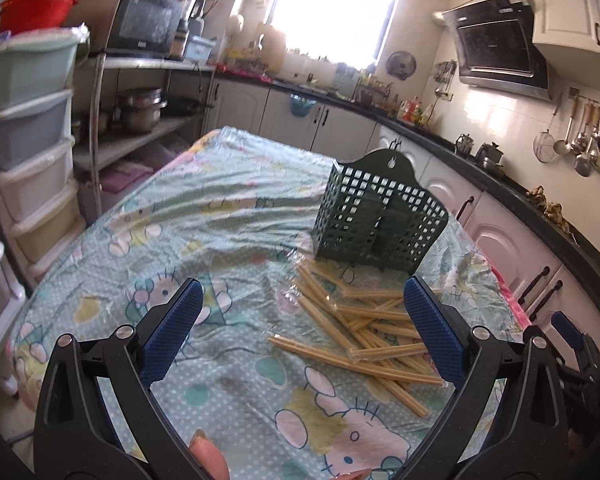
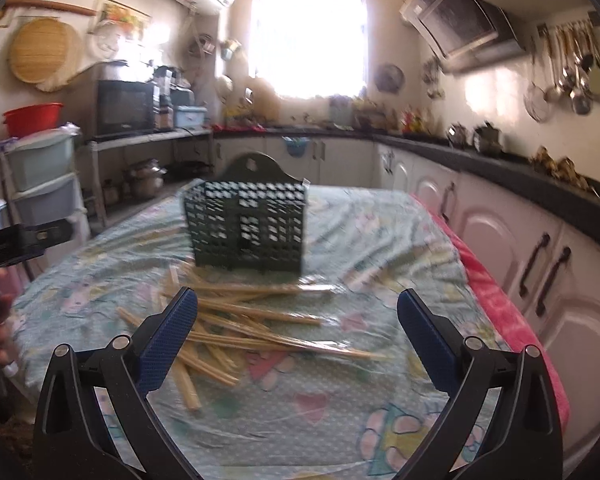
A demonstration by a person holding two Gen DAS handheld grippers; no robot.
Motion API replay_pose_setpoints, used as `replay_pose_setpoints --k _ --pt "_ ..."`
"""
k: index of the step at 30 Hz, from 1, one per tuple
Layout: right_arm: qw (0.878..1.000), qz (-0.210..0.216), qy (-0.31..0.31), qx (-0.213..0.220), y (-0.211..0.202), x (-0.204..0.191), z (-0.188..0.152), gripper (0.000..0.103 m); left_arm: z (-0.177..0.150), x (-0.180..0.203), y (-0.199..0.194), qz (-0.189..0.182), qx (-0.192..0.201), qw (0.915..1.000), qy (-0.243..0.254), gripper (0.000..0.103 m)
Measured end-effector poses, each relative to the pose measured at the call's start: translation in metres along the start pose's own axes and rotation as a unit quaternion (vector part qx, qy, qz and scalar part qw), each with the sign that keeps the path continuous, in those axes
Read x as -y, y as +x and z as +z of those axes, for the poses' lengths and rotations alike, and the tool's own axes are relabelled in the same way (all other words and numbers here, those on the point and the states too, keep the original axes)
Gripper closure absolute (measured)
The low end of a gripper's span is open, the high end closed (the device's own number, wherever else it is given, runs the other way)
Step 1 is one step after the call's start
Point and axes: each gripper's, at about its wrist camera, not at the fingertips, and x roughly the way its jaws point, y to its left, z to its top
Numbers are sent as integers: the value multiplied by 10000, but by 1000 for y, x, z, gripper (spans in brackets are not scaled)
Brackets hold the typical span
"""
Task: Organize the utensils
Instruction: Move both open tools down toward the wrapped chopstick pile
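Observation:
A pile of wrapped bamboo chopsticks (image 1: pixel 364 332) lies on the table in front of a dark green perforated utensil holder (image 1: pixel 378 220), which stands upright. My left gripper (image 1: pixel 304 312) is open and empty above the cloth, left of the pile. In the right wrist view the chopsticks (image 2: pixel 256 328) spread below the holder (image 2: pixel 246 228). My right gripper (image 2: pixel 298 320) is open and empty, hovering over the near side of the pile. That view is blurred.
The table wears a cartoon-print cloth (image 1: pixel 180 240) under clear plastic. Stacked plastic drawers (image 1: pixel 32 128) stand at the left. Kitchen counter and cabinets (image 2: pixel 540 248) run along the right, close to the table's red edge (image 2: pixel 508 320). The other gripper shows at the far right (image 1: pixel 572 344).

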Motion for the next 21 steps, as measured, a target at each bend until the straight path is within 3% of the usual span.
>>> replay_pose_setpoints --k 9,16,21 --pt "9974 -301 366 -534 27 37 -4 6 -12 -10 25 -181 -580 9980 -162 10" --pt "9953 -202 442 -836 41 48 -7 6 -19 -14 55 -195 -969 9949 -217 11" --pt "9924 -130 540 -1096 54 56 -13 6 -21 -18 80 -191 -1269 9915 -200 25"
